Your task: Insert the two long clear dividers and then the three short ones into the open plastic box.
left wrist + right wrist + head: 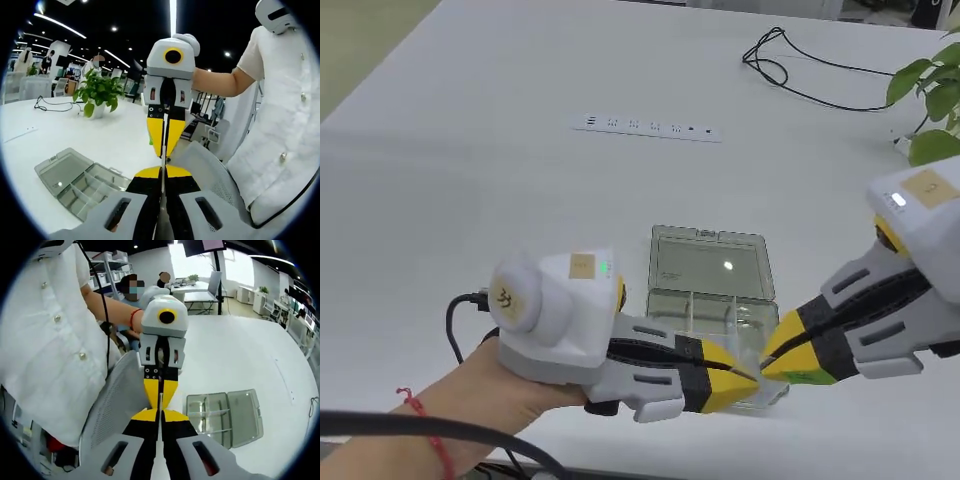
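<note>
Both pairs of jaws are drawn down to a slit. In the left gripper view a thin pale sliver stands edge-on in the slit of the left gripper [162, 172] and runs on into the yellow tips of the right gripper [164, 150], which faces it nose to nose. We take that sliver for a clear divider [753, 350] pinched from both ends. Clear plastic against a white table is hard to read, though, so we are less sure of the right-hand grip than of the left.

We judge that a grip at each end keeps a thin, slippery strip from twisting. It also lets us bring it down level rather than one corner first.

The meeting tips hang over the near right corner of the box [665, 303], close above its rim. We cannot tell whether the strip is touching the box. The box lies open on the table [470, 150], its lid flat behind it, so the way down is clear from above. Partitions already cross its inside, with at least one lengthwise wall and some cross walls. By that we reckon the task is well along, and this piece is one of the short ones bound for a slot at the near end.

The next move calls for lining the strip up with its grooves before either grip is eased. A skewed entry could jam or spring it out.
</note>
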`<state>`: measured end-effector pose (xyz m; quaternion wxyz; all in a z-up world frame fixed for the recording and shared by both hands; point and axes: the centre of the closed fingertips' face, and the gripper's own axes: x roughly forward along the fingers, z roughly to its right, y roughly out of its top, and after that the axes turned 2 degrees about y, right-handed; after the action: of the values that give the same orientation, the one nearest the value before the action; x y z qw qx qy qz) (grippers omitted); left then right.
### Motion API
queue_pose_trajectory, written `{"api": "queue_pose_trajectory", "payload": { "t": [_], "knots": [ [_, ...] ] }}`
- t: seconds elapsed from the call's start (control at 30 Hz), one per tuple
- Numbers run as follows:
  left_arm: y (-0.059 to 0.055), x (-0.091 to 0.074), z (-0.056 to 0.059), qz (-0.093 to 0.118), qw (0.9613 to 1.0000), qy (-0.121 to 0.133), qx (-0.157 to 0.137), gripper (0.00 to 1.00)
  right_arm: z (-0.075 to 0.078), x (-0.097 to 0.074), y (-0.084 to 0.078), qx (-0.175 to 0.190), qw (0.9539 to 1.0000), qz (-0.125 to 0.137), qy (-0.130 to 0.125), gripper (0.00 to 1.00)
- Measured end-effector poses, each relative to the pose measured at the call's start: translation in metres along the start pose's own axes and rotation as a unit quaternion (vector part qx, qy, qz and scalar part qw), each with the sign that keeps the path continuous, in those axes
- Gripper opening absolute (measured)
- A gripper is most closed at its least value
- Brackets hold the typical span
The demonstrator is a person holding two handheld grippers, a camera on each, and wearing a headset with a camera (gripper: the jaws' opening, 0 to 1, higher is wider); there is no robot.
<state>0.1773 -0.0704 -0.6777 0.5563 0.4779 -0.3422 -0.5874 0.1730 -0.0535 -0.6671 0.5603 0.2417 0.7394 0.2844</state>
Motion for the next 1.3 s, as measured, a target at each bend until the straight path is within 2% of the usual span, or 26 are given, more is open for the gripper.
{"api": "queue_pose_trajectory", "payload": {
  "t": [0.33, 0.8, 1.3],
  "knots": [
    [-0.002, -0.001, -0.002, -0.007, 0.9999, 0.007, 0.009, 0.0, 0.0, 0.002, -0.001, 0.0, 1.0, 0.0, -0.003, 0.03],
    [-0.002, -0.001, -0.005, -0.007, 0.9998, 0.018, 0.002, 0.0, 0.003, 0.001, -0.004, 0.001, 0.9999, -0.002, -0.011, 0.03],
    [-0.006, -0.008, -0.014, -0.009, 0.9991, 0.042, 0.002, 0.1, 0.009, -0.005, -0.01, 0.005, 0.9996, -0.007, -0.025, 0.03]
  ]
}}
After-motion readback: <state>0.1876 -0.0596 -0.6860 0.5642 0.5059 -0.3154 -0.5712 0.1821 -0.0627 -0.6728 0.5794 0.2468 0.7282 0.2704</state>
